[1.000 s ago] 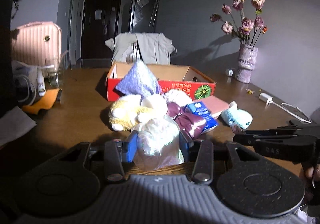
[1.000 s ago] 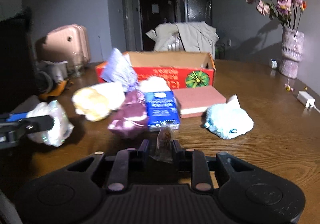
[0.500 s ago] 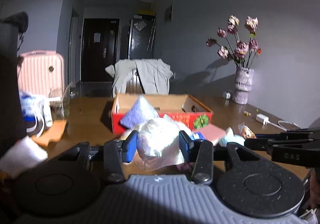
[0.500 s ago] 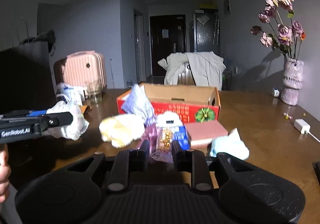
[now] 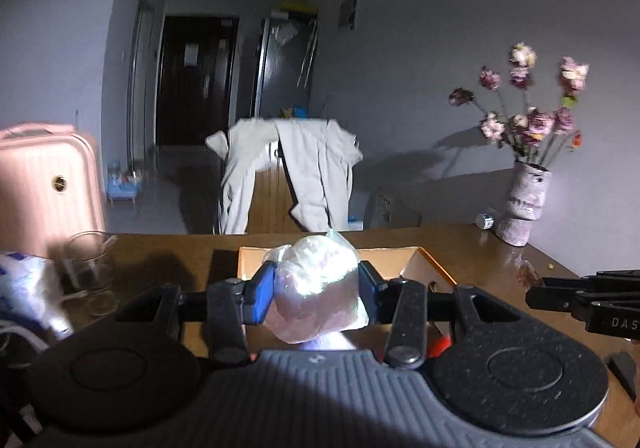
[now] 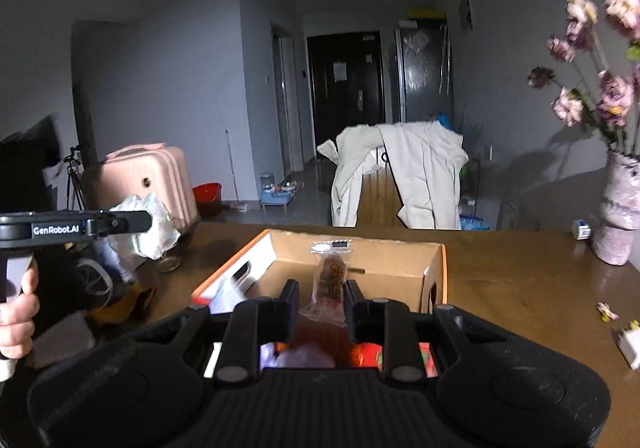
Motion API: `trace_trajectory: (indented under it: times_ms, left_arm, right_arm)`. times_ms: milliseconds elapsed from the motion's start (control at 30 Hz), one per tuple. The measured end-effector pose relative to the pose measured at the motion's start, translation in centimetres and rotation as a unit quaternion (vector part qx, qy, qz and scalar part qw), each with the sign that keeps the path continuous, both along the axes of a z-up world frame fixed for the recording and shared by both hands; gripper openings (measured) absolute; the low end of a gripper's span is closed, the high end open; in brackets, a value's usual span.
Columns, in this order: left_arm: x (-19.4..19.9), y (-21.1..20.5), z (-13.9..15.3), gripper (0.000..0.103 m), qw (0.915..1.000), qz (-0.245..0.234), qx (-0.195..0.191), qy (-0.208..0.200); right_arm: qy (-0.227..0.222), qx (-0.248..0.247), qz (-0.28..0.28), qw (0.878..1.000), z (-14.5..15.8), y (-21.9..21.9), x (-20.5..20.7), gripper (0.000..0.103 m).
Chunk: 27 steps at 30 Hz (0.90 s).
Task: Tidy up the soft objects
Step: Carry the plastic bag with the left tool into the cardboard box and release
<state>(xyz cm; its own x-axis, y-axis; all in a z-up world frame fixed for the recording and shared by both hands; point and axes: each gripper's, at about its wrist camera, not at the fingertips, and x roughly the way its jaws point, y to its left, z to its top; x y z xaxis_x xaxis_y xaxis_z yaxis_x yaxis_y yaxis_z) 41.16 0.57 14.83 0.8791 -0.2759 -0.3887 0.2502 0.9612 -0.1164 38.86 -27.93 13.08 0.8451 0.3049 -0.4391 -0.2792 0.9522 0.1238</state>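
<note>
Right wrist view: right tool (image 6: 318,302) clamped snack packet (image 6: 330,280), left tool (image 5: 316,286) clamped plastic-wrapped bundle (image 5: 318,284), both w/ box (image 6: 434,276) at 12 o'clock; neither dropped yet.

Left gripper (image 5: 316,290) had its jaws clamped on a plastic-wrapped bundle (image 5: 318,288), held above an open box (image 5: 424,262) on the surface (image 5: 180,252). Right gripper (image 5: 532,290) at right edge, jaw state unclear. Glass (image 5: 90,268) stood left, vase (image 5: 522,203) far right, suitcase (image 5: 44,183) behind.
</note>
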Motion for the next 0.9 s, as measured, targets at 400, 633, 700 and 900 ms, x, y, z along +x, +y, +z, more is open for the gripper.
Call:
trace_trajectory:
  times_ms: [400, 633, 700, 900]
  left_arm:
    - [20.7, -1.5, -7.5, 0.045, 0.9847, 0.005, 0.021, 0.173]
    - [25.8, -2.4, -11.8, 0.048, 0.9739, 0.014, 0.042, 0.223]
    - [26.5, -2.5, -12.4, 0.052, 0.9735, 0.011, 0.047, 0.223]
    - [27.6, -3.0, -12.9, 0.071, 0.9716, 0.012, 0.058, 0.229]
  right_arm:
    - [0.149, -0.038, -0.055, 0.987, -6.4, -0.2, 21.9, 0.023]
    - [0.2, -0.062, -0.075, 0.975, -11.5, 0.2, 27.5, 0.025]
    - [0.21, -0.064, -0.077, 0.973, -12.3, 0.3, 28.3, 0.025]
    - [0.215, -0.081, -0.07, 0.971, -13.2, 1.0, 29.2, 0.041]
